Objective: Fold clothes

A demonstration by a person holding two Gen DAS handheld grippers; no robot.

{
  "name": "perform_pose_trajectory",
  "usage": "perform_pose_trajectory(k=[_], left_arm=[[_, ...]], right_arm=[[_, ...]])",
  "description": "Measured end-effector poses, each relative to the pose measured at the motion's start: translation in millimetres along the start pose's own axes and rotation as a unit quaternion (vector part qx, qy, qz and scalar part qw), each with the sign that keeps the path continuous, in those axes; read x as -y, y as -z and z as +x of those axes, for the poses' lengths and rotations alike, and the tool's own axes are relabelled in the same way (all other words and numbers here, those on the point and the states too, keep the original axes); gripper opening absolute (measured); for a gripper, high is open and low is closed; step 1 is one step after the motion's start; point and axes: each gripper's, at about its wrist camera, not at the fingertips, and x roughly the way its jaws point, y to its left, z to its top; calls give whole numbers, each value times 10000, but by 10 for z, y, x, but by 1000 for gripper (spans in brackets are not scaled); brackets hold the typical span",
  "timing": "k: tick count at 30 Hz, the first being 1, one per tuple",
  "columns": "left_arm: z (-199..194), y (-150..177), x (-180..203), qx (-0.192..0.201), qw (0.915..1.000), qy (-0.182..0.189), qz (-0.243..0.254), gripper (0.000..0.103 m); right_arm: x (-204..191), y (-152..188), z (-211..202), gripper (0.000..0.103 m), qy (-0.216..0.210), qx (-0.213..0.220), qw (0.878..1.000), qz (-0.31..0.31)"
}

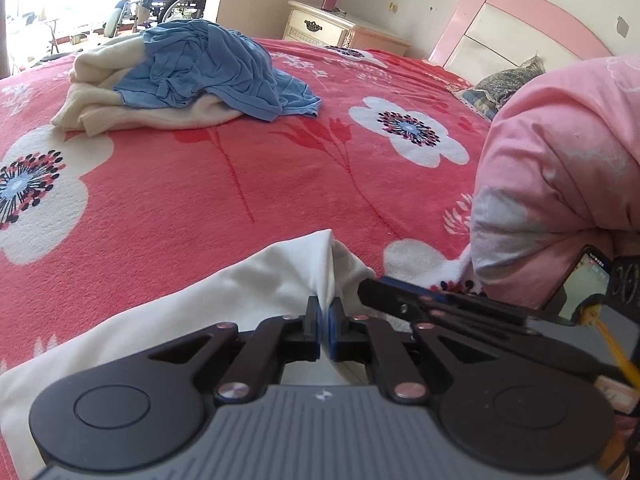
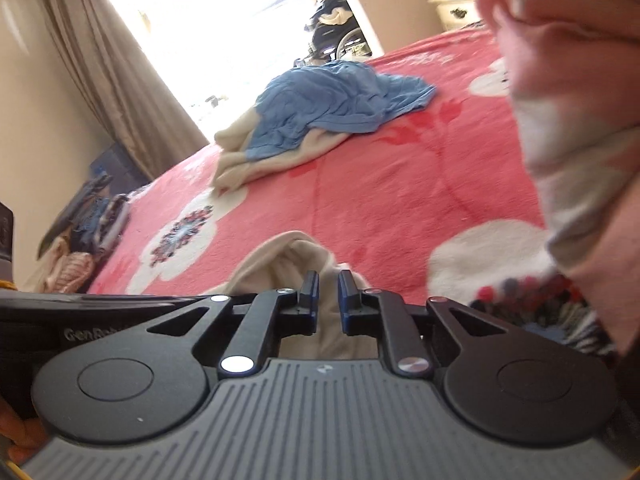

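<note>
While the left gripper point(image 1: 324, 316) sits low at the bottom centre of the left wrist view, its two blue-padded fingers are pressed together on a raised peak of the white garment point(image 1: 224, 296), which spreads from that pinch toward the lower left of the frame over the red floral bedspread point(image 1: 240, 184). Pinched fold stands up between the pads; rest of the cloth lies flat on the bed.

Right gripper point(image 2: 328, 300), bottom centre of the right wrist view: fingers stand slightly apart with a narrow gap, and cream-looking cloth of the same garment point(image 2: 288, 256) sits in and above that gap. Cannot tell whether the pads actually bear on the cloth. Frame is tilted and a little blurred.

Right gripper also shows in the left wrist view as a dark bar entering from the right, just beside the left gripper's fingertips, near the pinched fold.

Upper left of the left wrist view: a crumpled blue garment point(image 1: 216, 68) lies on top of a cream blanket-like piece point(image 1: 132, 112), well apart from the grippers. Same heap sits at upper centre of the right wrist view.

Right edge of both views: a pink quilt point(image 1: 560, 168), bunched. Upper centre of the left wrist view: a cream nightstand point(image 1: 332, 28); upper right, a pink headboard point(image 1: 520, 20)
</note>
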Motion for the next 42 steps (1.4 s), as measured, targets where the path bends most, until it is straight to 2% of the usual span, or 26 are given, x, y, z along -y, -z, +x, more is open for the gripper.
perform_pose_trajectory(k=[4,15,16,17,19,23,28,30,32,35,39,42], left_arm=[[-15,-3,4,44,10000,57,-24,5],[11,-19,22,69,9999,109,3,4],[6,-23,17,84,9999,115,1,4],[4,-23,4,82,9999,121,-9,4],[10,-21,-21,59,9999,147,-37,5],[41,-1,-24,13,10000,94,-29,5],[25,-11,-26,39,9999,142,-78,5],[18,-14,-24,61,9998,174,-88,5],[0,-25,-6,105,9997,214,-59,5],[-9,-26,2,125,9997,189,-27,5],[-6,-18,-23,95,9997,201,-112,5],[-5,-15,-24,95,9997,209,-105,5]], right_arm=[[42,13,92,12,53,-142,9999,70],[65,6,268,8,-355,-491,9979,213],[57,-10,256,6,-443,-485,9976,216],[47,-12,250,1,-527,-496,9972,211],[29,-3,246,0,-685,-537,9960,209],[44,62,353,0,-686,-637,9952,299],[57,4,107,0,-786,-141,9960,396],[87,-3,111,0,-706,-117,9966,414],[151,3,237,0,-680,-268,9959,535],[222,31,472,0,-837,-747,9898,878],[242,20,532,0,-1052,-1095,9824,1091],[219,24,543,0,-1188,-1252,9796,1030]])
